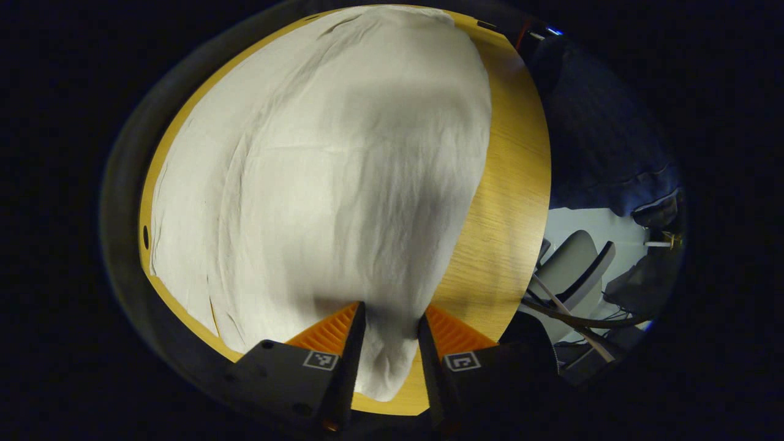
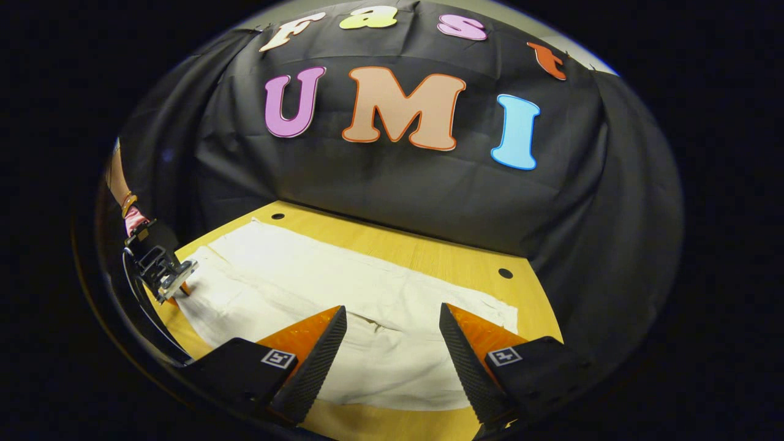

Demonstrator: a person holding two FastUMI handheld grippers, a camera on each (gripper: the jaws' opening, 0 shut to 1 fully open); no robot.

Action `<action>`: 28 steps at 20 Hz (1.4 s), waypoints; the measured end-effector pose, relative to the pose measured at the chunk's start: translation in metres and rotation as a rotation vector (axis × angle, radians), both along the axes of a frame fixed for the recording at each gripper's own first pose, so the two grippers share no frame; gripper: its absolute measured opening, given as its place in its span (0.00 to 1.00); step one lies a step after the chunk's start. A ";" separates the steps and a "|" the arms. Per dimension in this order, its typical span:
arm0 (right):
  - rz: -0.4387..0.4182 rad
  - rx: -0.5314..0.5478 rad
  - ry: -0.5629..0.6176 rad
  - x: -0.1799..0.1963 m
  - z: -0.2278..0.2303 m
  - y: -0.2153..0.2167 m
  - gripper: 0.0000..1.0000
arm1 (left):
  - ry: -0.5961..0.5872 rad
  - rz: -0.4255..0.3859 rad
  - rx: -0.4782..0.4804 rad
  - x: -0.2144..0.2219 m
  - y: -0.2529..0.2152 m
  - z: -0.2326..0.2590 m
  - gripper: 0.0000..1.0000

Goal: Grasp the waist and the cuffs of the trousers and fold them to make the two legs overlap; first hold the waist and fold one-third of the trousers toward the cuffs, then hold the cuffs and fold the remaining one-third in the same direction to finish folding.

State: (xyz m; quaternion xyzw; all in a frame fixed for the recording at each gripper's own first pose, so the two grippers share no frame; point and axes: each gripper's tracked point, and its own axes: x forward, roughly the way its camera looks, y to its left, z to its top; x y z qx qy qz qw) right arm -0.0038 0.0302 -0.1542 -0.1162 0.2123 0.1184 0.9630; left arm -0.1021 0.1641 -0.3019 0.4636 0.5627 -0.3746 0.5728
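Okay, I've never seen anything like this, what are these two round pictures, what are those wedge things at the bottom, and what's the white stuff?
Each picture comes from a camera riding on a hand-held claw; a person holds one in each hand. The wedges are that claw's own two fingers. In the left gripper view, the left claw hangs open over pale trousers spread on a wooden table. In the right gripper view, the right claw is open above the same trousers, and the other claw shows far left at the cloth's end. Nothing is gripped yet.
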 end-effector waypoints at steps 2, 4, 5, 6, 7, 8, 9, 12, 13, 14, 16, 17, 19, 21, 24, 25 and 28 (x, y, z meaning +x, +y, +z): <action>0.035 -0.007 0.043 -0.002 -0.012 -0.007 0.98 | -0.002 -0.020 0.005 0.006 0.000 0.002 0.34; 0.073 -0.023 0.099 -0.005 -0.028 -0.017 0.97 | -0.004 -0.033 0.005 0.008 -0.002 0.003 0.17; 0.096 -0.041 0.125 -0.007 -0.036 -0.023 0.98 | -0.004 -0.037 0.002 0.009 0.000 0.000 0.12; 0.122 -0.064 0.156 -0.011 -0.045 -0.029 0.98 | 0.000 -0.031 0.007 0.010 0.001 0.000 0.02; 0.159 -0.088 0.189 -0.015 -0.054 -0.035 0.98 | 0.004 -0.023 0.010 0.011 -0.001 0.000 0.01; 0.203 -0.119 0.229 -0.020 -0.066 -0.041 0.98 | 0.010 -0.018 0.019 0.011 -0.001 -0.001 0.00; 0.243 -0.151 0.270 -0.026 -0.076 -0.048 0.98 | 0.012 -0.019 0.021 0.009 0.000 -0.002 0.00; 0.383 -0.284 0.396 -0.041 -0.116 -0.074 0.98 | 0.006 0.001 0.036 0.011 -0.001 -0.003 0.00; 0.425 -0.328 0.437 -0.044 -0.129 -0.082 0.98 | 0.002 0.005 0.040 0.012 0.000 -0.004 0.00; 0.466 -0.370 0.473 -0.046 -0.140 -0.089 0.98 | -0.002 0.010 0.047 0.012 -0.001 -0.005 0.00; 0.535 -0.430 0.547 -0.052 -0.160 -0.101 0.98 | -0.016 0.026 0.050 0.016 -0.006 -0.005 0.00; 0.562 -0.449 0.589 -0.055 -0.171 -0.105 0.98 | -0.021 0.033 0.052 0.018 -0.010 -0.006 0.00; 0.610 -0.473 0.648 -0.056 -0.187 -0.108 0.98 | -0.028 0.042 0.058 0.023 -0.021 -0.007 0.00; 0.643 -0.489 0.696 -0.058 -0.198 -0.110 0.98 | -0.028 0.045 0.063 0.019 -0.022 -0.006 0.00; 0.673 -0.517 0.755 -0.061 -0.210 -0.113 0.98 | -0.024 0.056 0.069 0.028 -0.021 -0.008 0.00; 0.678 -0.527 0.762 -0.060 -0.211 -0.112 0.96 | -0.023 0.061 0.072 0.026 -0.023 -0.007 0.00; 0.690 -0.558 0.751 -0.058 -0.212 -0.113 0.92 | -0.027 0.074 0.074 0.025 -0.024 -0.006 0.00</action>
